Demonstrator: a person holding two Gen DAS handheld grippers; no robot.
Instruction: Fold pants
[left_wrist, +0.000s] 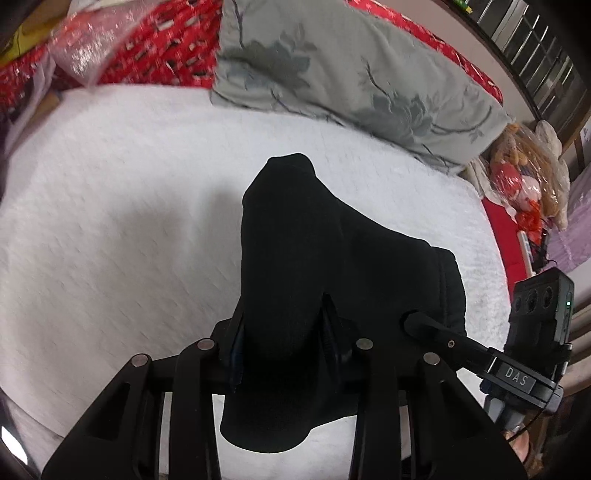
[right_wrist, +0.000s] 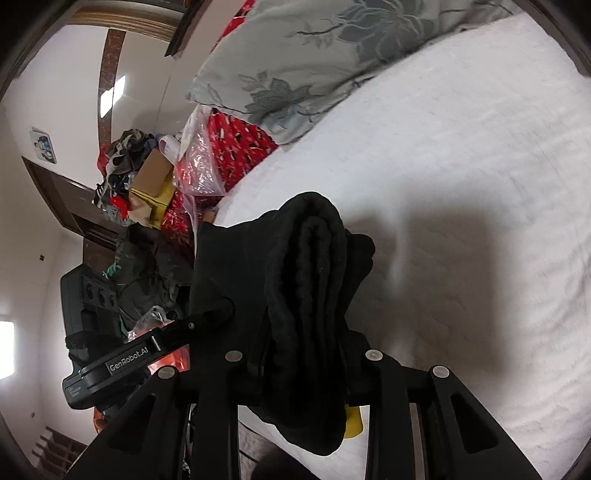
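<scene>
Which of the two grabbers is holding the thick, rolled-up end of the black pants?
The right hand-held gripper: the pants bunch between its fingers in thick rolled layers. The left hand-held gripper clamps a flatter, smoother part.

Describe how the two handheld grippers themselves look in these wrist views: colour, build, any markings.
Both are matte black. The left gripper and right gripper each show slotted linkage bars with round silver pivot pins. Seen from the other view, each carries a boxy black module with three round openings. One clamp reads "DAS", the other "GenRobot.AI". No sleeve is visible.
</scene>
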